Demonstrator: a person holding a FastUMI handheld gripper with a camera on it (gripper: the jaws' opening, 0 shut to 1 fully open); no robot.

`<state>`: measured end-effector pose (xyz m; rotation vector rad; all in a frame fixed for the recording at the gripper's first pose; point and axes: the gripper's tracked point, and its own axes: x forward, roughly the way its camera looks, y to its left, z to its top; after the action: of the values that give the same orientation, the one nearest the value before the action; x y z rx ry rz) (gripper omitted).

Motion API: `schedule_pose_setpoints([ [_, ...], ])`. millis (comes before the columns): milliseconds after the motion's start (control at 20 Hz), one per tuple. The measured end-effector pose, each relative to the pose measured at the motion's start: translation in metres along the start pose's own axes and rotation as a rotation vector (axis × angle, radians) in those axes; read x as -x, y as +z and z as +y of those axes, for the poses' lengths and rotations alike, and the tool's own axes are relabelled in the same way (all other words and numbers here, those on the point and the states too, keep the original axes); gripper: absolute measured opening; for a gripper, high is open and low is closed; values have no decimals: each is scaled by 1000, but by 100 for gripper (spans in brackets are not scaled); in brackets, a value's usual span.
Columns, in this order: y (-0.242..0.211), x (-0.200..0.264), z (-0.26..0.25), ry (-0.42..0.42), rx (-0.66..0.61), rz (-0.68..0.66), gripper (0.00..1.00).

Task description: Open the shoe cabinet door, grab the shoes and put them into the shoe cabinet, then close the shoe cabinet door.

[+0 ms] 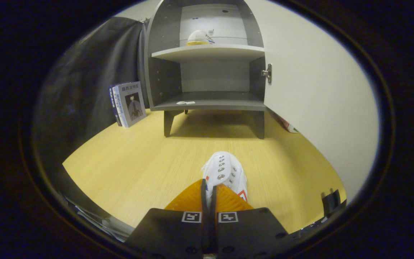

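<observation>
Claw, lower centre, clamped on white shoe; carry level into cabinet, upper centre, clearing open door.

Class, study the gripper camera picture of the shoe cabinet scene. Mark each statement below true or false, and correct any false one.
1. The cabinet door is open. True.
2. The gripper is wide open with nothing between its fingers. False: the fingers are closed on the white shoe.
3. Another shoe sits on the upper shelf. True.
4. The lower shelf holds a pair of shoes. False: no shoes lie there.
5. The books stand right of the cabinet. False: they stand left.
</observation>
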<state>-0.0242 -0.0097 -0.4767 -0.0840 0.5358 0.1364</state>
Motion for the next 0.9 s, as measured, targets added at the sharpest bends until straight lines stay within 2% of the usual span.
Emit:
schedule_pose_setpoints([
  [200,54,19,4,-12,20,-37,3],
  [400,134,45,10,-47,36,-98,3],
  [550,194,59,9,-105,68,-136,2],
  [650,232,58,6,-133,70,-166,2],
  [900,316,29,0,-137,95,-244,2],
])
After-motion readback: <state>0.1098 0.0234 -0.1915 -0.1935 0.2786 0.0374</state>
